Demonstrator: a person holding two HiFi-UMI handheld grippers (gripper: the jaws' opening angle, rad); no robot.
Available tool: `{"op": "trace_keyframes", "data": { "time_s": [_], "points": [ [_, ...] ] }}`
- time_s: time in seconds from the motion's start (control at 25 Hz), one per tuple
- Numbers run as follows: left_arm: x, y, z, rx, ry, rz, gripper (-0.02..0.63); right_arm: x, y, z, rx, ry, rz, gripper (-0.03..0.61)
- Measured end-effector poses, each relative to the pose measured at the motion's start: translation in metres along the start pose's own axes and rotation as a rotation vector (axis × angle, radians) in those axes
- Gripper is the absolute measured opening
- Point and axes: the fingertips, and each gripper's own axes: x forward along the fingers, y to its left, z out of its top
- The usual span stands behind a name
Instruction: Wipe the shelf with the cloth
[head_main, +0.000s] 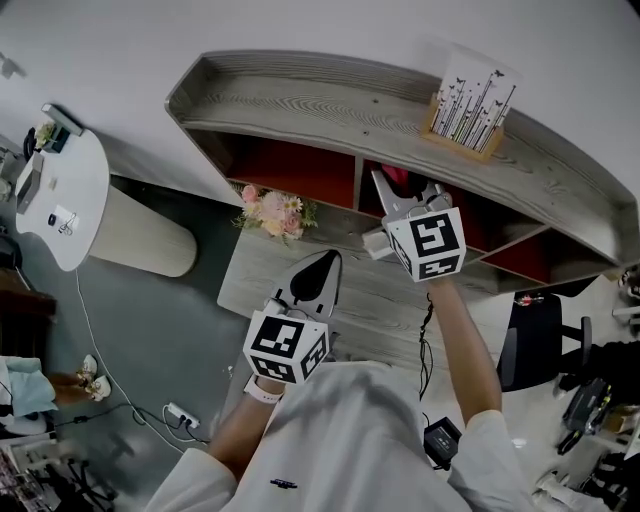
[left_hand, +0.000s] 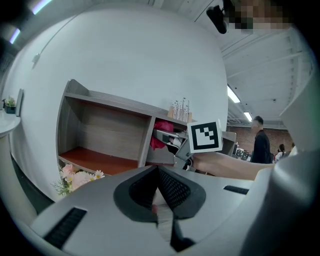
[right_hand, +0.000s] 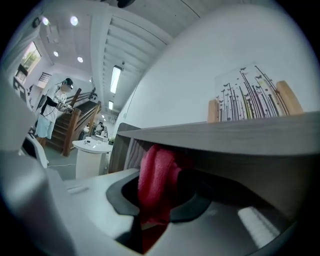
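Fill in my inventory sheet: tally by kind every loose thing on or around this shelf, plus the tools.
Red cloth: 1
Flower bunch: 1
Printed card stand: 1
Left tool and right tool: 2
Total: 5

White short-sleeved shirt (head_main: 350, 440); grey left gripper (head_main: 333, 258), right gripper (head_main: 384, 184); black-white marker cubes (head_main: 287, 346) (head_main: 432, 243)

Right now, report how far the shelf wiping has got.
Done: the red cloth is picked up, clamped in the right gripper. In hand: it is pushed into a shelf compartment under the top board. Left: nothing shows which surfaces are wiped; the left gripper hangs shut and empty.
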Motion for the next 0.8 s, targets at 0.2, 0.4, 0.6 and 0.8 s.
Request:
{"op": "trace_keyframes", "data": {
  "time_s": [0.2,0.4,0.6,0.8],
  "points": [
    [0.0,0.001,0.0,0.004,0.003,0.011,0.006,0.016,-0.02,-0.011,-0.035,-0.006,-0.062,0.098],
    [-0.002,0.008,0.001,0.004,0.005,0.033,0.006,0.03,-0.034,-0.022,-0.035,0.023,-0.078,0.097],
    [-0.003,0.012,-0.001,0.0,0.007,0.045,0.006,0.036,-0.037,-0.031,-0.075,0.046,-0.075,0.086],
    [-0.002,0.011,-0.002,-0.007,0.007,0.043,0.006,0.04,-0.034,-0.041,-0.094,0.097,-0.062,0.078]
  ]
}}
